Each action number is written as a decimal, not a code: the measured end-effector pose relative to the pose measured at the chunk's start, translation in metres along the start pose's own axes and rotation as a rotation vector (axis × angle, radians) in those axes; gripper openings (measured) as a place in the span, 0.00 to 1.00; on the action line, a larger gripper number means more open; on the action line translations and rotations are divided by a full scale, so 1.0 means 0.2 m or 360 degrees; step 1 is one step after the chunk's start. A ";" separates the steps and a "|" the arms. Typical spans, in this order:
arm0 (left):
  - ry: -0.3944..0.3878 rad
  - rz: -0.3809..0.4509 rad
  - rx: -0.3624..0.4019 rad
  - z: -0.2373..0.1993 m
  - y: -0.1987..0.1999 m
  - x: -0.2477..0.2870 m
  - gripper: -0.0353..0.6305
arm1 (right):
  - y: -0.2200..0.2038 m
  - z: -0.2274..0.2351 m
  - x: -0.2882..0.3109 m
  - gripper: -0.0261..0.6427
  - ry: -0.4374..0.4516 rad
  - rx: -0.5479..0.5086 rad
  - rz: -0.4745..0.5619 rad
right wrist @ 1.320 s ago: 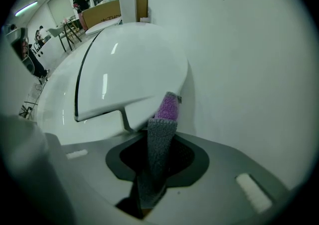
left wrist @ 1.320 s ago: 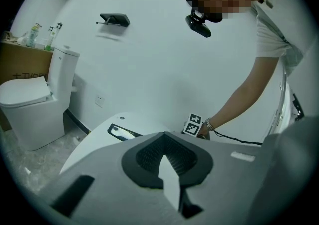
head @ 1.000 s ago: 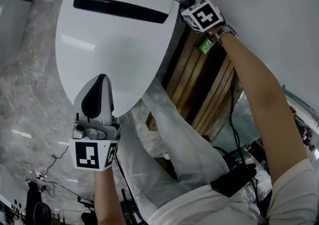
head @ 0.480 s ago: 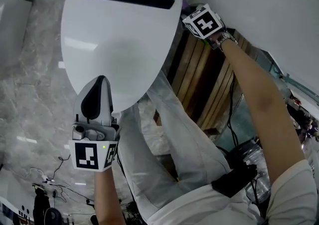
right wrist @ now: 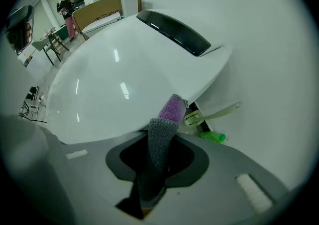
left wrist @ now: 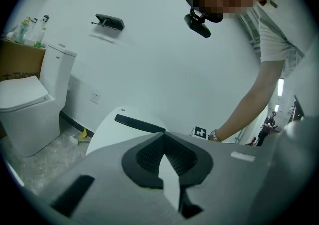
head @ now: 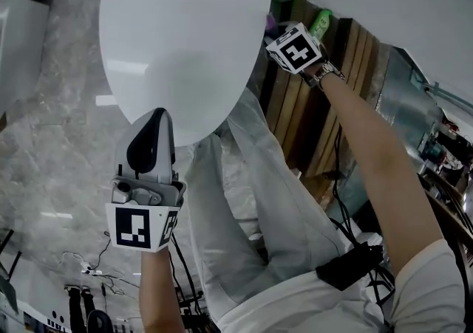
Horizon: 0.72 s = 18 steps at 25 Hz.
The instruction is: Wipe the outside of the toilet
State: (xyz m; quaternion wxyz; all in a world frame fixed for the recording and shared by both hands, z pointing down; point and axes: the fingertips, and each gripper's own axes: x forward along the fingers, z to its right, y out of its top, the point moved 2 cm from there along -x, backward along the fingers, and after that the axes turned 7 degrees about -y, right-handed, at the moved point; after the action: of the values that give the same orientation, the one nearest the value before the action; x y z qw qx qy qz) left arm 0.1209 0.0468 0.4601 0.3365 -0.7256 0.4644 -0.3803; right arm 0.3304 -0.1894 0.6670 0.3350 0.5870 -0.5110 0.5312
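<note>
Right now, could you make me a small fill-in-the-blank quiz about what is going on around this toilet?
1. The right gripper pinches a grey and purple ____.
2. The left gripper holds ____.
3. The toilet lid is down, and its colour is ____.
4. The bottle near the wall beside the toilet is ____.

Missing words: cloth; nothing; white; green.
</note>
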 end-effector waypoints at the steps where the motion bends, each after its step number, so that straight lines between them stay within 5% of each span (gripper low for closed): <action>1: 0.0001 0.0006 0.0000 -0.01 0.00 -0.01 0.06 | -0.02 -0.05 0.00 0.17 0.0011 0.0026 -0.0004; 18: -0.0101 -0.0015 0.0032 0.11 -0.04 0.04 0.06 | -0.26 -0.57 -0.08 0.17 0.0157 0.0184 0.0061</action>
State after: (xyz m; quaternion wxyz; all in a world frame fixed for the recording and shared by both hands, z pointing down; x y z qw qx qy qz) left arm 0.1449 0.0457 0.4570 0.3567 -0.7359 0.4463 -0.3634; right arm 0.3502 -0.0645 0.6833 0.3150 0.5685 -0.4734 0.5945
